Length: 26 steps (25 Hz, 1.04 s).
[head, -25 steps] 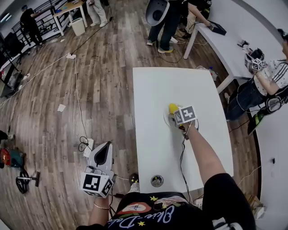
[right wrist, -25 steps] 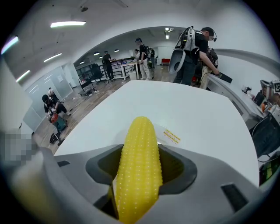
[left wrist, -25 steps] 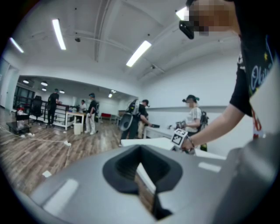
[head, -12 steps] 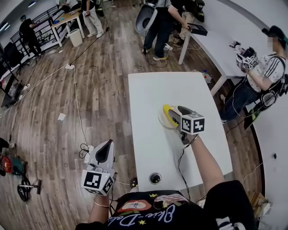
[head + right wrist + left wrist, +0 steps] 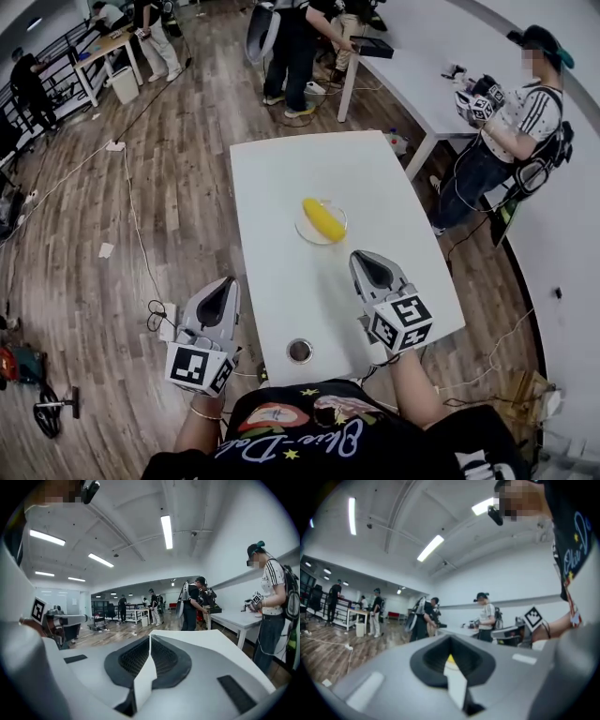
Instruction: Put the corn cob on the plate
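As corn cob (image 5: 323, 219) lies on plate (image 5: 304, 231), left claw (image 5: 225, 287), right claw (image 5: 366, 262) closed, empty.

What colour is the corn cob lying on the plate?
Yellow: the corn cob shows best in the head view.

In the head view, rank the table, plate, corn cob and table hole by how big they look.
table
plate
corn cob
hole
The corn cob nearly spans the plate; the hole lies nearer the camera yet looks smallest.
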### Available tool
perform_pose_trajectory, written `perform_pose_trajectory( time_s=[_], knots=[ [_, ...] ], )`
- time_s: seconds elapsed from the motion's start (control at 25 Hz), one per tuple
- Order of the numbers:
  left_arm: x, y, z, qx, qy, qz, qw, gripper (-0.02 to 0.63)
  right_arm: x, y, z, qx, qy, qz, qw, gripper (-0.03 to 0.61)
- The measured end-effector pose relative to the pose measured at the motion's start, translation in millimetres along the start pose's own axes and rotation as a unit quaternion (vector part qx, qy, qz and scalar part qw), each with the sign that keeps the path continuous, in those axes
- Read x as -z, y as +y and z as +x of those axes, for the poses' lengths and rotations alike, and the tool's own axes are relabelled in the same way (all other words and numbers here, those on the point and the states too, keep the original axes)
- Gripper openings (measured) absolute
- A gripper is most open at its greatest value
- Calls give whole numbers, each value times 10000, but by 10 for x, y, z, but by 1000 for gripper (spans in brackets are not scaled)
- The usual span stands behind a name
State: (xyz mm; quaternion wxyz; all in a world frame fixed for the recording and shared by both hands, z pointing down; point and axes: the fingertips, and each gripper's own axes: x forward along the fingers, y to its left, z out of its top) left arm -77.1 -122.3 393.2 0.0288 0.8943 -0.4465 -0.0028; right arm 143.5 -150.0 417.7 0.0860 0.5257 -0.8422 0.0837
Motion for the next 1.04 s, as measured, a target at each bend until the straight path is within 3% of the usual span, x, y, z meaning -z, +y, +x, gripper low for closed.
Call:
perform_pose_trajectory(
  time_s=[0.12,0.44,0.72,1.04],
  knots=[
    [-70,-145,60,196,-72,66,9998,-14,16,66,-186,71,-60,257,9996,17],
    [-44,-370,168,394,3,65,9992,-14,102,-35,-327,234,92,189,9995,15],
    [-120,-324,164,205,-127,-88,9997,-14,84,-93,-384,312,141,18,9994,15],
    [-165,-369,119,143,-121,107,9998,-14,50,-125,-442,320,106,160,9993,15]
  ],
)
